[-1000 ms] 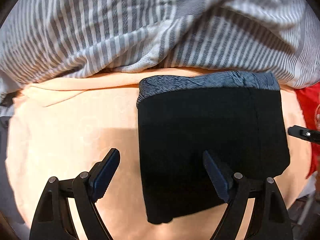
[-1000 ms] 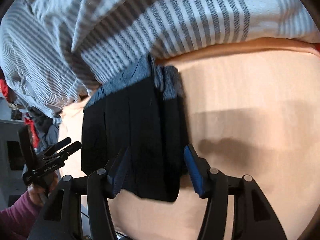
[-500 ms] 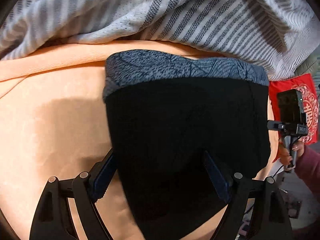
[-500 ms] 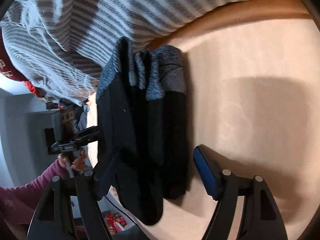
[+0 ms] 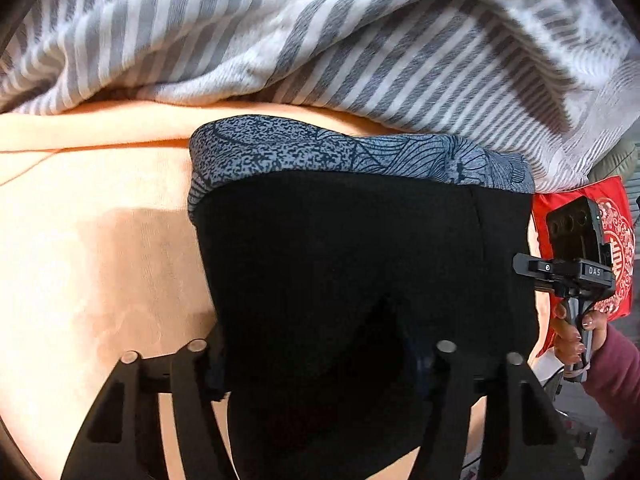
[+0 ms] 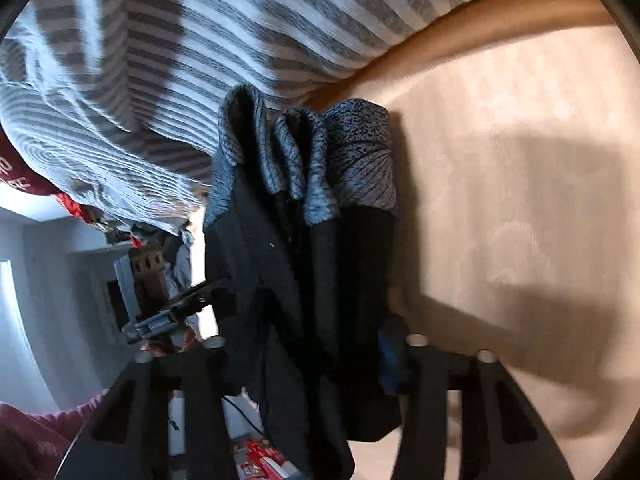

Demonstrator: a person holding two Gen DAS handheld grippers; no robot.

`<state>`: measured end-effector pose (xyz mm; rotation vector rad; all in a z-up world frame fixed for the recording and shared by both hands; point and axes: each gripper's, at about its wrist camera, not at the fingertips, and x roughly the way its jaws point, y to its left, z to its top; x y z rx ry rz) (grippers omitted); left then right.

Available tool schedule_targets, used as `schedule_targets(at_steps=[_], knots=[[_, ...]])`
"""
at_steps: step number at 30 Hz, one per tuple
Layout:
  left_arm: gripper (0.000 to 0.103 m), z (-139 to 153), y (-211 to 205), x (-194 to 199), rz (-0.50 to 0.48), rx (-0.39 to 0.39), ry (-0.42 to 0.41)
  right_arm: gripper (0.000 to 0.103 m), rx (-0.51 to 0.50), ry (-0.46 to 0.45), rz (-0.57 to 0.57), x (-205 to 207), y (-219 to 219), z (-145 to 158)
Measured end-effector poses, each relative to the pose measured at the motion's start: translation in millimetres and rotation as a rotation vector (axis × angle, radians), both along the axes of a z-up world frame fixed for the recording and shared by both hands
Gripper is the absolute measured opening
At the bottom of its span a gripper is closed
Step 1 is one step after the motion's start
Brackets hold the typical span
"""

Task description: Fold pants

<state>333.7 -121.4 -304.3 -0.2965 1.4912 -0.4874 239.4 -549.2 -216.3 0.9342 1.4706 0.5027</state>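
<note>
Folded black pants (image 5: 360,248) with a grey patterned waistband (image 5: 340,152) lie on a peach sheet (image 5: 100,260). My left gripper (image 5: 316,360) straddles their near edge; its jaws are closing, and the cloth puckers where the pads press in. In the right wrist view the same pants (image 6: 340,264) show as a stack of layers seen from the side. My right gripper (image 6: 304,356) is closing on that stack: the blue pad (image 6: 388,360) touches its right face, and the other finger is hidden behind cloth.
A grey-and-white striped blanket (image 5: 320,40) is bunched just beyond the waistband. A red patterned cushion (image 5: 616,240) sits at the bed's right edge, behind a hand (image 5: 572,332) in a maroon sleeve. The sheet (image 6: 520,200) stretches to the right of the pants.
Both grippers have come down and forward onto the pants' near edge. Their jaws, wide apart earlier, have narrowed around the cloth, which now bunches between the fingers.
</note>
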Motion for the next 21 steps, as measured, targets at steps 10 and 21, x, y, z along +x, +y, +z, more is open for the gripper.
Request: schedule_targets(at_steps=[10, 21], knots=[[0.057, 46.6, -6.1, -6.2, 0.011, 0.003, -0.034, 0.041, 0.043, -0.018, -0.023, -31.6, -11.3, 36.1], [0.057, 73.3, -63.9, -70.0, 0.000, 0.016, -0.019, 0.041, 0.037, 0.002, -0.049, -87.9, -32.4, 64.6]])
